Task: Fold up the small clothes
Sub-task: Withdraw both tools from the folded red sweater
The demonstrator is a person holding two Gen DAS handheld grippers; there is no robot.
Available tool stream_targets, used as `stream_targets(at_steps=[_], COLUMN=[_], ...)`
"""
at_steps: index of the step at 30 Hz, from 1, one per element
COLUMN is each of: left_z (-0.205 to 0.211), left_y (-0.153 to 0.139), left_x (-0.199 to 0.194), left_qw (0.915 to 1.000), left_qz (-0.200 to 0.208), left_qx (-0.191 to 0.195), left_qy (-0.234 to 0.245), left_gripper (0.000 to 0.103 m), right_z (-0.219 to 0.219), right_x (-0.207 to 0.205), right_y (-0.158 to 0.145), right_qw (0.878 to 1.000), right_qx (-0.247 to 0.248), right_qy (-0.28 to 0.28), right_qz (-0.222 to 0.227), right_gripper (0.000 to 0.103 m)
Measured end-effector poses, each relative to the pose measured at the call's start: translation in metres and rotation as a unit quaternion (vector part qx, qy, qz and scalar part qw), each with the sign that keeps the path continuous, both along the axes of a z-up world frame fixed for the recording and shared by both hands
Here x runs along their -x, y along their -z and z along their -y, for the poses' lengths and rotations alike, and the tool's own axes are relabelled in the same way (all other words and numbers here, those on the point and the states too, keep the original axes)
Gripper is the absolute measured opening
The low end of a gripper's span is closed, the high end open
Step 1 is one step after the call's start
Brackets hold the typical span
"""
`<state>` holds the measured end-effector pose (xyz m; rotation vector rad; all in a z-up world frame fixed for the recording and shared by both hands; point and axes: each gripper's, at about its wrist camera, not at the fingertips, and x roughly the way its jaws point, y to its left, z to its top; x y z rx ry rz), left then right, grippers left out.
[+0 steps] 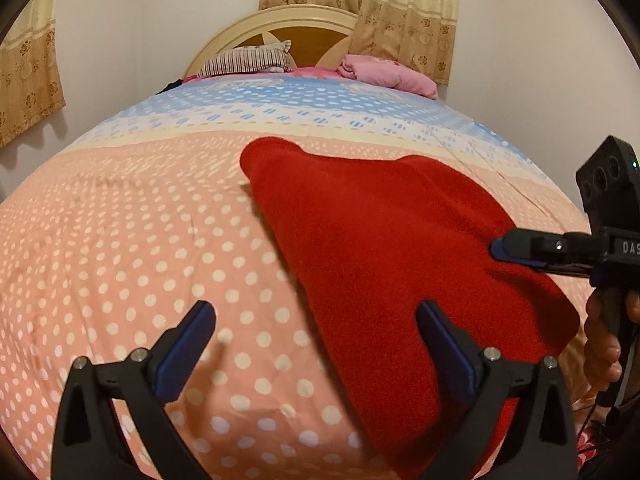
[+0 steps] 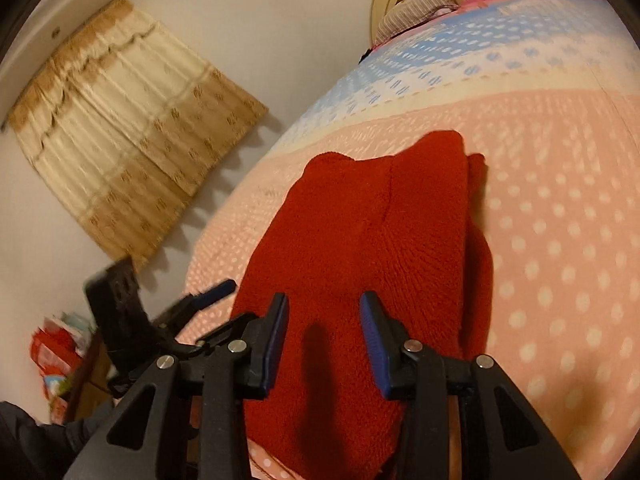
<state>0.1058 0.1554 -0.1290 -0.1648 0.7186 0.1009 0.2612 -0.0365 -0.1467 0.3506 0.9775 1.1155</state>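
A red fleece garment [image 1: 380, 248] lies folded lengthwise on the pink dotted bedspread [image 1: 140, 248]. In the left wrist view it runs from the middle towards the lower right. My left gripper [image 1: 316, 316] hovers wide open over its near left edge, the right finger above the cloth and the left above bare bedspread. My right gripper [image 2: 324, 308] stands partly open just over the near end of the garment [image 2: 372, 240], with nothing pinched between its blue pads. From the left wrist view the right gripper [image 1: 500, 249] reaches in over the garment's right edge.
A striped pillow [image 1: 248, 60] and a pink blanket [image 1: 392, 74] lie by the wooden headboard [image 1: 280, 28]. Beige curtains [image 2: 120, 128] hang on the wall. A hand [image 1: 604, 344] holds the right gripper's handle. Colourful bags [image 2: 56, 344] sit on the floor beside the bed.
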Motion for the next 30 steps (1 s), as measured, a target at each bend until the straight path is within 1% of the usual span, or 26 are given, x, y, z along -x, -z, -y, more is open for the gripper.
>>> stream_targets(at_steps=[1,3,6,7,9,11,13,14,15,17,20,24,30], left_z=[0.000,0.001,0.006,0.008,0.014,0.019,0.024,0.026,0.029,0.033,0.039,0.043,0.042], left_y=[0.002,0.001,-0.007,-0.013,-0.023,-0.033,-0.042,-0.046,-0.049,-0.055,-0.065,-0.073,-0.077], left_x=[0.001,0.003,0.008,0.011,0.016,0.019,0.023,0.024,0.025,0.029,0.034,0.038,0.041], left_qw=[1.0000,1.0000,0.9999,0.9998,0.9991,0.9982,0.9975,0.9974,0.9972,0.9969,0.9956,0.9946,0.9938], left_qz=[0.002,0.005,0.004,0.007,0.017,0.031,0.042,0.045,0.048,0.054,0.064,0.074,0.082], left_qx=[0.003,0.004,-0.010,-0.020,-0.039,-0.051,-0.055,-0.055,-0.055,-0.055,-0.064,-0.067,-0.069], left_qy=[0.000,-0.003,-0.003,-0.003,0.000,0.006,0.012,0.015,0.015,0.018,0.024,0.029,0.027], left_gripper=[0.103,0.103,0.103,0.103,0.103,0.103,0.103,0.103,0.103,0.103,0.103,0.103,0.103], right_z=[0.002,0.002,0.003,0.005,0.009,0.014,0.021,0.026,0.029,0.031,0.034,0.035,0.035], right_x=[0.000,0.001,0.006,0.009,0.020,0.033,0.045,0.052,0.055,0.059,0.064,0.067,0.069], right_y=[0.002,0.005,0.004,0.001,-0.011,-0.023,-0.033,-0.039,-0.043,-0.056,-0.072,-0.079,-0.082], right_qw=[1.000,1.000,1.000,1.000,0.998,0.995,0.990,0.984,0.980,0.971,0.965,0.965,0.964], right_qx=[-0.006,-0.012,-0.012,-0.009,0.012,0.042,0.060,0.075,0.083,0.099,0.099,0.096,0.095], right_qy=[0.003,0.005,0.015,0.024,0.046,0.065,0.085,0.106,0.119,0.143,0.146,0.141,0.145], right_qz=[-0.004,0.003,0.010,0.011,0.033,0.067,0.099,0.122,0.135,0.163,0.196,0.199,0.203], right_gripper=[0.038,0.038,0.038,0.038,0.039,0.043,0.053,0.056,0.061,0.063,0.063,0.064,0.064])
